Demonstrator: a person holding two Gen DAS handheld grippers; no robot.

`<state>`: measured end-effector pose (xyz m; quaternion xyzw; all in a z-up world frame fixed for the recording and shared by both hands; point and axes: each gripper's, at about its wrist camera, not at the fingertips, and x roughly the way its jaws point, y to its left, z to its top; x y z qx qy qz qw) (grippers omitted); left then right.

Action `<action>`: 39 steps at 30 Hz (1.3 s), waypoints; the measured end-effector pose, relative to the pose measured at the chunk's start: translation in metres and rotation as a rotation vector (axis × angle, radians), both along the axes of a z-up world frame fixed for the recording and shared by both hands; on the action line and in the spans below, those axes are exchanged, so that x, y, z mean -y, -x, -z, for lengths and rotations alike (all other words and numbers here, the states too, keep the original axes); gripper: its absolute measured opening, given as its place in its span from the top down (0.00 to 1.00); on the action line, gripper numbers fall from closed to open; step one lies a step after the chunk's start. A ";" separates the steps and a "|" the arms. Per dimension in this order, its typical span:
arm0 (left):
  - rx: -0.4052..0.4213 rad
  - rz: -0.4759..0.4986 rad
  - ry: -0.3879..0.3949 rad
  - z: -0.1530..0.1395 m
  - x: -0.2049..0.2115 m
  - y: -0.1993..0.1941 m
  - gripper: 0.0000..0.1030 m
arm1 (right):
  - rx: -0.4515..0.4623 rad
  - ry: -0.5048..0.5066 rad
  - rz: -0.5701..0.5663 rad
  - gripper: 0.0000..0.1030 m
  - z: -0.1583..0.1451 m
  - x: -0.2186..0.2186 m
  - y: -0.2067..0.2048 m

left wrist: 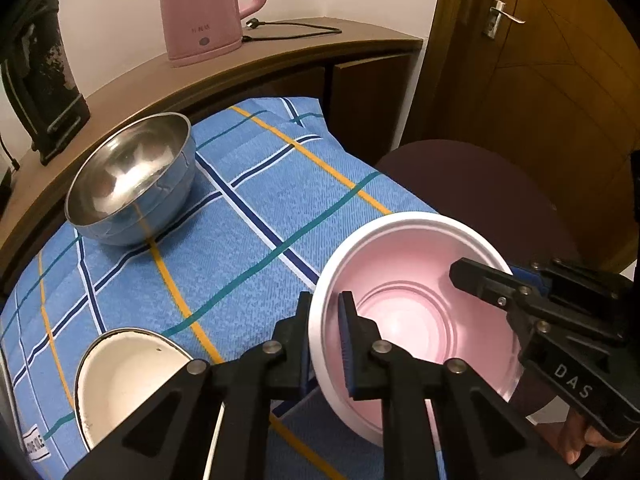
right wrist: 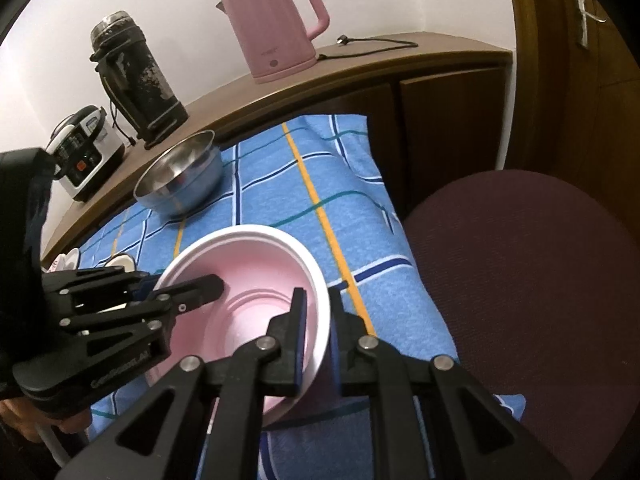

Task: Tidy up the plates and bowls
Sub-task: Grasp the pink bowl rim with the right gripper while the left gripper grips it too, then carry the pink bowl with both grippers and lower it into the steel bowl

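Bowls share the checked blue cloth (left wrist: 256,216) in the left wrist view. The left gripper (left wrist: 326,336) is closed on the near rim of the pink bowl (left wrist: 404,312), one finger outside the white wall and one inside. From the right side the right gripper (left wrist: 486,280) clamps the opposite rim. A steel bowl (left wrist: 132,180) stands well apart at the far left, and a white enamel bowl (left wrist: 124,376) lies near the left gripper. A pink kettle (left wrist: 208,8) stands on the wooden counter (left wrist: 280,52) behind.

In the right wrist view, the right gripper (right wrist: 318,320) pinches the pink bowl's (right wrist: 256,276) rim narrowly. The left gripper (right wrist: 192,286) holds the rim at the left. The steel bowl (right wrist: 180,176) stands farther back on the cloth (right wrist: 360,216). A dark red chair seat (right wrist: 528,300) is just beside the cloth.
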<state>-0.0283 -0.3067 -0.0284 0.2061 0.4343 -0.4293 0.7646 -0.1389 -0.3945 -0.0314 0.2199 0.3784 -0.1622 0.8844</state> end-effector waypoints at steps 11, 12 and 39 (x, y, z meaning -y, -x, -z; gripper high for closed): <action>0.061 -0.040 0.085 -0.036 -0.022 -0.004 0.88 | 0.055 0.047 -0.017 0.91 -0.028 -0.009 -0.003; 0.063 -0.046 0.091 -0.038 -0.024 -0.006 0.88 | 0.062 0.053 -0.021 0.91 -0.031 -0.010 -0.005; 0.173 -0.289 0.229 -0.099 -0.085 -0.095 0.88 | 0.227 0.140 -0.165 0.91 -0.098 -0.052 -0.114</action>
